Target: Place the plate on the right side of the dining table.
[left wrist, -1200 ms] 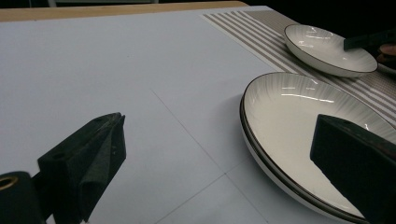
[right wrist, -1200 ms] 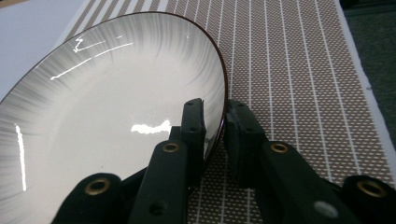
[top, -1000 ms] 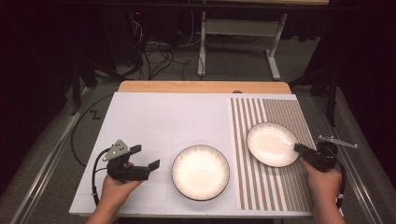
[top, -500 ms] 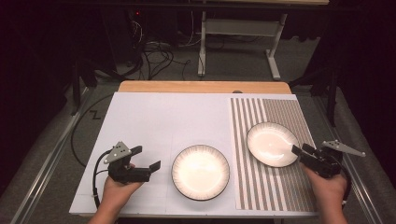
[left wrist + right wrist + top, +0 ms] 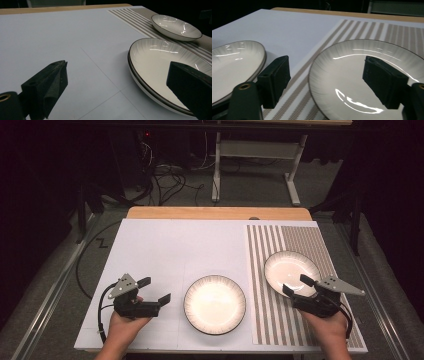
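Plate [image 5: 291, 271]: sitting on the striped mat [image 5: 320, 245] at the bench's [image 5: 165, 245] right side, glazed, stiff, likely slippery and breakable.
Right tool [image 5: 295, 286]: hovering at the plate's near rim, jaws having just been opening, nothing pinched between them.
Left tool [image 5: 154, 290]: resting open beside the second plate [image 5: 215, 304], apart from it.
Hold: I'd be pinching the raised rim [image 5: 317, 65], not the slick bowl; it is looking moderately heavy, so a firm grip matters.

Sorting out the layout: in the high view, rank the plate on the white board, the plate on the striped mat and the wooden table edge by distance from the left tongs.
1. Plate on the white board, just right of the left tongs.
2. Plate on the striped mat, farther right.
3. Wooden table edge, at the far side.
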The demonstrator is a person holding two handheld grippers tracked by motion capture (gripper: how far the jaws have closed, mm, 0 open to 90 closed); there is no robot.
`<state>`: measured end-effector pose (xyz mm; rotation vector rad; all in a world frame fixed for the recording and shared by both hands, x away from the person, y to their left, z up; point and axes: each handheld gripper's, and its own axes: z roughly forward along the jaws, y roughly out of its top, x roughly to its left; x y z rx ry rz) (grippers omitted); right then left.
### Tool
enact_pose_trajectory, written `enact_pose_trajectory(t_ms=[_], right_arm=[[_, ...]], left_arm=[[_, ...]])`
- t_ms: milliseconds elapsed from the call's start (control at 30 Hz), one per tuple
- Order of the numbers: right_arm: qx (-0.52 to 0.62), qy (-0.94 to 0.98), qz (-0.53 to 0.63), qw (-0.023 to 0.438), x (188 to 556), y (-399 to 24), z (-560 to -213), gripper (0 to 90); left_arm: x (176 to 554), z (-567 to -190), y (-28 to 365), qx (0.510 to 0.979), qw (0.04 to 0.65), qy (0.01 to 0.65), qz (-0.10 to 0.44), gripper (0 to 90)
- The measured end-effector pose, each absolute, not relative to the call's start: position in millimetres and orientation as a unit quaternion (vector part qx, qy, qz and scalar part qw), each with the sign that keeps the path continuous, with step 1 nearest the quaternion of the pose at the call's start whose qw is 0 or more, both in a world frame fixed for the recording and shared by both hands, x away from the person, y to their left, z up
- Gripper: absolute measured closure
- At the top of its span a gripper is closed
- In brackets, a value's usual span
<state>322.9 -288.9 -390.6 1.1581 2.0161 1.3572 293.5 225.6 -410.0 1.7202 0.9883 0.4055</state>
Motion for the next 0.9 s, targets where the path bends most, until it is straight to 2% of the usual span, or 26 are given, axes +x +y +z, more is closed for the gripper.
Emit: enact_pose_trajectory(t_ms=[167, 400, 900], right_arm=[[0.394, 0.744, 0.496, 0.214, 317.3, -268.1, -388.7, 14.5], [0.374, 0.756, 0.491, 0.219, 306.6, -244.3, -386.9, 0.9], [0.349, 0.759, 0.499, 0.229, 298.8, -235.0, -382.3, 0.8]], left_arm=[[291.9, -409.8, 227.0, 0.719, 0.535, 0.409, 0.17, 3.8], [290.0, -409.2, 226.7, 0.718, 0.537, 0.407, 0.174, 3.7], [286.9, -408.8, 223.2, 0.717, 0.544, 0.401, 0.174, 3.4]])
